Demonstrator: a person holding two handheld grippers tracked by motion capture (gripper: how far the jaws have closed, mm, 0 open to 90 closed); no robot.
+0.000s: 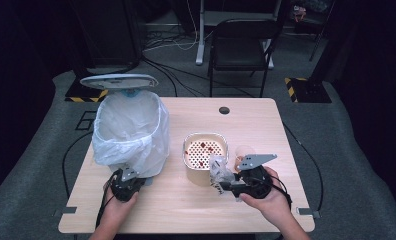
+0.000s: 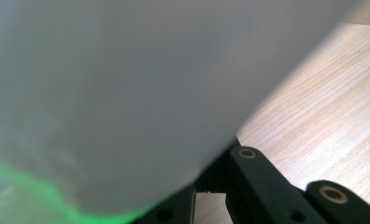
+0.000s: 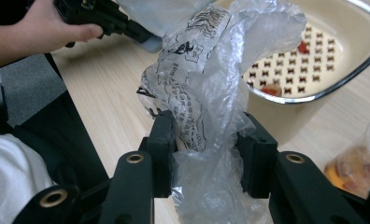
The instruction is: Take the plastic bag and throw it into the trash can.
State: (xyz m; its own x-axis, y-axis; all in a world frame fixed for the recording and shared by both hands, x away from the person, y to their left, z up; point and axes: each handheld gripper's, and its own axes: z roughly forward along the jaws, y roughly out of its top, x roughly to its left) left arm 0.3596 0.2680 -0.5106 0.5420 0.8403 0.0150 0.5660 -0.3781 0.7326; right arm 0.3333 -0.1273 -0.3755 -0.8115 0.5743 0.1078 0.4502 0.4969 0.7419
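R gripper (image 3: 206,154) fingers pinched crumpled clear printed plastic wrapper (image 3: 206,93) for binning; L gripper (image 1: 124,186) fingers shut, steadying white-bagged bin (image 1: 131,130) at 10 o'clock.

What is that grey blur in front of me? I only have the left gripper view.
Observer: It is the bag-lined bin on the table; the left gripper sits at its base, jaws shut.
Operator: What is the other hand doing?
Observer: The right gripper is shut on a crumpled plastic wrapper.
Operator: Where is that wrapper relative to the bin?
Observer: Off to its right, beside the strainer bowl, which stands between the two.
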